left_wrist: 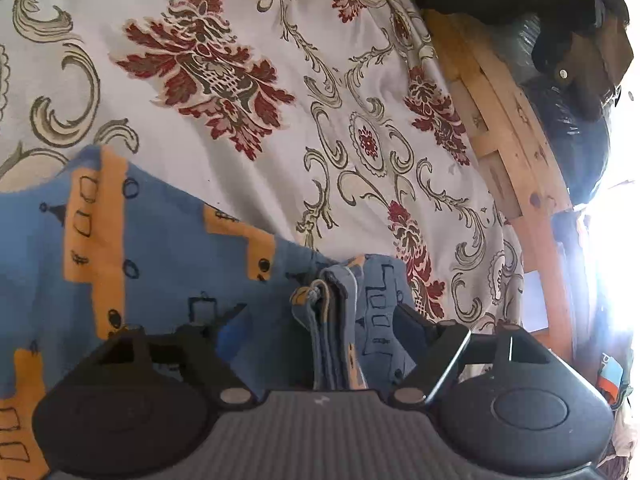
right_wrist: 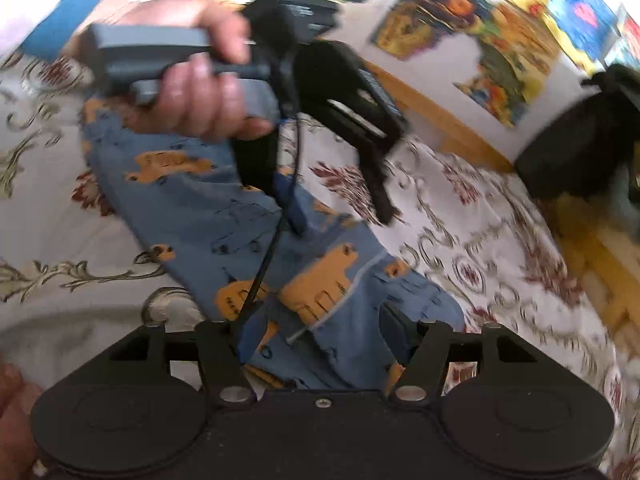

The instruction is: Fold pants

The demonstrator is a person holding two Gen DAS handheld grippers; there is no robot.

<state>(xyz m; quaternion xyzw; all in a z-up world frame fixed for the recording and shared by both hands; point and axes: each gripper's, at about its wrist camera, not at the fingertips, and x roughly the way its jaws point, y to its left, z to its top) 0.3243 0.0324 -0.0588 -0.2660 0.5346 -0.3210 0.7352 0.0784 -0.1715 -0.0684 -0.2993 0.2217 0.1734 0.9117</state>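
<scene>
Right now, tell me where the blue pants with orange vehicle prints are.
The blue pants with orange prints lie on the floral bedspread, below the left gripper; a bunched edge sits between the fingers in the left wrist view.

Pants (right_wrist: pixel 256 216) lie on the bedspread (left_wrist: pixel 260 168), stretching from the right gripper (right_wrist: pixel 316 336) ahead to the left gripper (left_wrist: pixel 320 320). A bunched pants edge sits between the left gripper's fingers (left_wrist: pixel 412 328). Wooden frame (left_wrist: pixel 516 168) runs right of the left gripper, beyond the bedspread edge.
</scene>
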